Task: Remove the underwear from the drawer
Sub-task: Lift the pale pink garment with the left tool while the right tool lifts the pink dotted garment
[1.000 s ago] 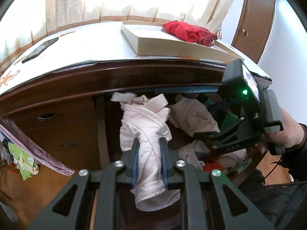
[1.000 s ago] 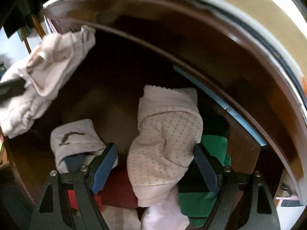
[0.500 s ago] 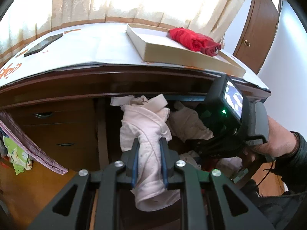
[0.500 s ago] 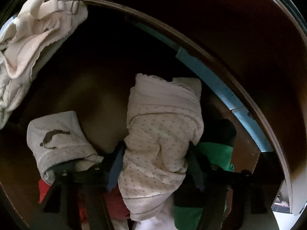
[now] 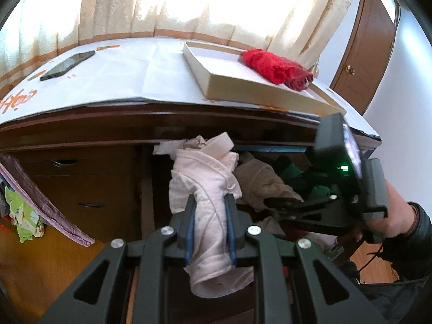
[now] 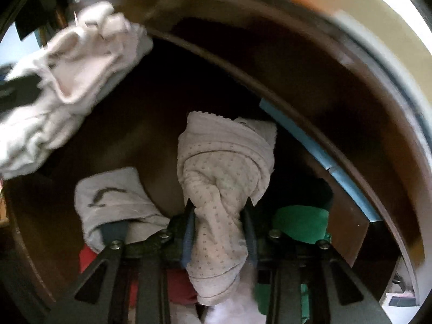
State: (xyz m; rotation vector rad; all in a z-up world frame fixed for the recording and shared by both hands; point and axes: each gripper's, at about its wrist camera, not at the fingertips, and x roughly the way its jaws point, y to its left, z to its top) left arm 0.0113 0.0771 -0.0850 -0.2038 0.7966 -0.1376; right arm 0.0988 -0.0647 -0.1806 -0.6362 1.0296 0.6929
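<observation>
Our left gripper (image 5: 209,222) pinches pale pink underwear (image 5: 208,189) above the open drawer (image 6: 348,178); our right gripper (image 6: 218,229), jaws just closing, squeezes dotted underwear (image 6: 224,172) inside the drawer among other clothes

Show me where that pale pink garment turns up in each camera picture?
Left wrist view: pink garment, centre, pinched in the left gripper.
Right wrist view: same garment, upper left, hanging above the drawer.
Shared landmark: blue strip at the drawer's back.
</observation>
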